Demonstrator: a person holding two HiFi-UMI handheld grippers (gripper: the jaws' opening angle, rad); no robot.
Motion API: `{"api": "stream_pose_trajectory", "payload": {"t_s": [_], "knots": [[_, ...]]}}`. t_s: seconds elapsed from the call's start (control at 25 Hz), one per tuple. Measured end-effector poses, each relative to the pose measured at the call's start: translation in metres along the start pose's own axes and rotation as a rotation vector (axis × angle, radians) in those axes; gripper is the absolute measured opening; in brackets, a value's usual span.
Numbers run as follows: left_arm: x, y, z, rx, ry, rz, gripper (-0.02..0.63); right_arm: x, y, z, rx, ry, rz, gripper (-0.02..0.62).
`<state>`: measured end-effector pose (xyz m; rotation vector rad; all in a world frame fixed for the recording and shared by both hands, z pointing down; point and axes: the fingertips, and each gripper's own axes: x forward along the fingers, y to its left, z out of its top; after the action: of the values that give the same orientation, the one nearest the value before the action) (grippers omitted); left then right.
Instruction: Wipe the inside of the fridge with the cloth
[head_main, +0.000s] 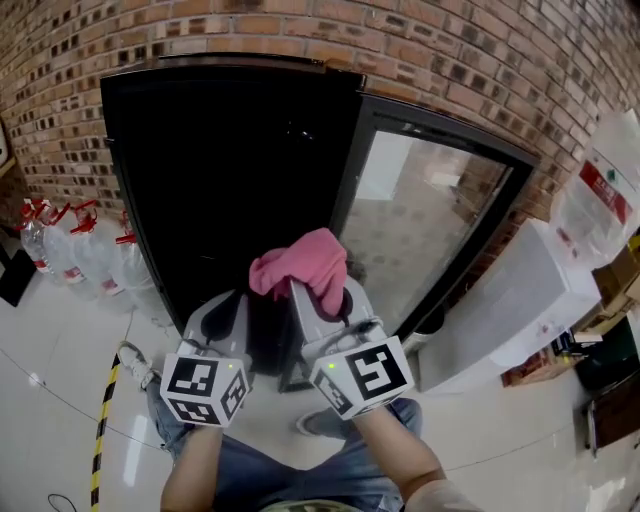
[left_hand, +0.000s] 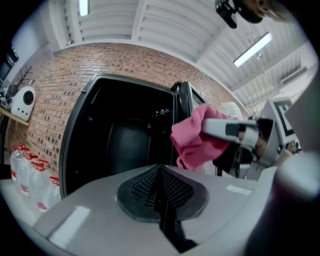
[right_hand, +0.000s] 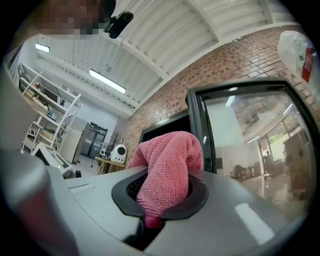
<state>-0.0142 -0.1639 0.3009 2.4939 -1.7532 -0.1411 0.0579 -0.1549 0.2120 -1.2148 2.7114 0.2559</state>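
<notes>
A brick wall runs behind everything in front of me. At its foot on my left, clear water bottles with red caps stand bunched together on the glossy pale floor. A strip of yellow-and-black tape lies on that floor nearer to me. To my right stands a white cabinet, with a plastic bag bearing a red label above it and cardboard boxes just beyond. Overhead, strip lights hang on a white ribbed ceiling.

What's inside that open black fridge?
Only a dark, bare-looking cavity shows inside the fridge; no shelves or food can be made out. The pink cloth, clamped in the right hand-held gripper, covers part of the lower opening.
</notes>
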Motion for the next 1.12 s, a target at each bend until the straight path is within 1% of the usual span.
{"api": "stream_pose_trajectory", "payload": {"t_s": [0.16, 0.28, 0.4, 0.52, 0.68, 0.84, 0.96, 1.12], "knots": [[-0.003, -0.032, 0.024, 0.004, -0.029, -0.006, -0.011, 0.002, -0.013, 0.079, -0.021, -0.091, 0.097, 0.025], [-0.001, -0.061, 0.043, 0.012, -0.058, -0.019, -0.011, 0.002, -0.026, 0.118, -0.011, -0.121, 0.137, 0.025], [0.003, -0.087, 0.060, 0.023, -0.078, -0.028, -0.011, -0.002, -0.043, 0.137, -0.006, -0.129, 0.139, 0.025], [0.010, -0.111, 0.067, 0.031, -0.078, -0.035, -0.011, -0.011, -0.065, 0.138, -0.021, -0.106, 0.125, 0.025], [0.020, -0.145, 0.064, -0.012, -0.061, -0.087, -0.011, -0.032, -0.114, 0.135, -0.037, -0.072, 0.063, 0.025], [0.027, -0.169, 0.057, -0.019, -0.046, -0.096, -0.011, -0.056, -0.167, 0.135, -0.068, -0.050, -0.014, 0.025], [0.026, -0.185, 0.049, -0.019, -0.029, -0.102, -0.011, -0.081, -0.214, 0.131, -0.080, -0.024, -0.096, 0.025], [0.017, -0.199, 0.039, -0.039, -0.002, -0.118, -0.011, -0.115, -0.280, 0.128, -0.090, 0.004, -0.231, 0.025]]}}
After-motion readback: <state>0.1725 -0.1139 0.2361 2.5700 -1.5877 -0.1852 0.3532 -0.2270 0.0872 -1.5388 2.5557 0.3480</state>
